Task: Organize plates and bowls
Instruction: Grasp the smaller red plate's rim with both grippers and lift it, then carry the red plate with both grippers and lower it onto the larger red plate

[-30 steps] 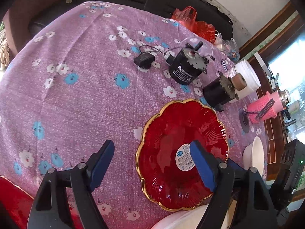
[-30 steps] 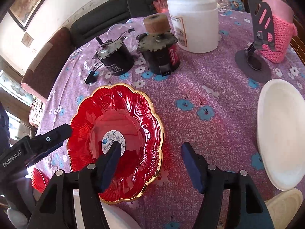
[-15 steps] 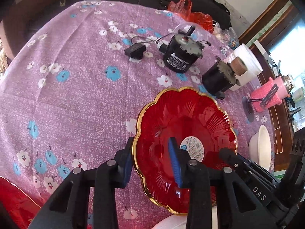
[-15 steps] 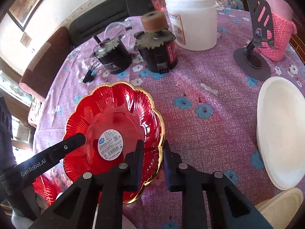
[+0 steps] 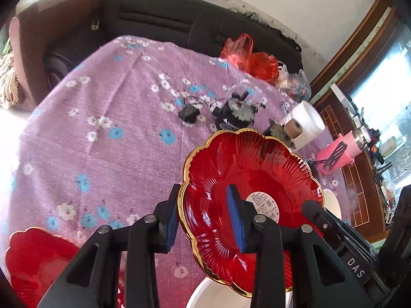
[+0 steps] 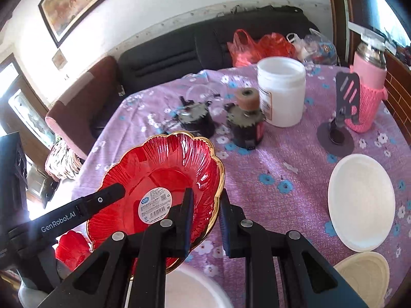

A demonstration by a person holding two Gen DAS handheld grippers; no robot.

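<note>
A red glass plate with a gold scalloped rim and a white label is held up off the purple flowered tablecloth. My left gripper is shut on its left rim. My right gripper is shut on its right rim; the red plate shows tilted in the right wrist view. A second red plate lies at the lower left. A white bowl sits just below the lifted plate. A white plate and a cream dish lie to the right.
Two black motors and a white jar stand behind the plate. A pink-sleeved flask and a phone stand are at the right. A red bag and a black sofa lie beyond the table.
Both grippers closed on opposite rims of the red plate and lifted it off the table, tilting it; the camera views rose.
</note>
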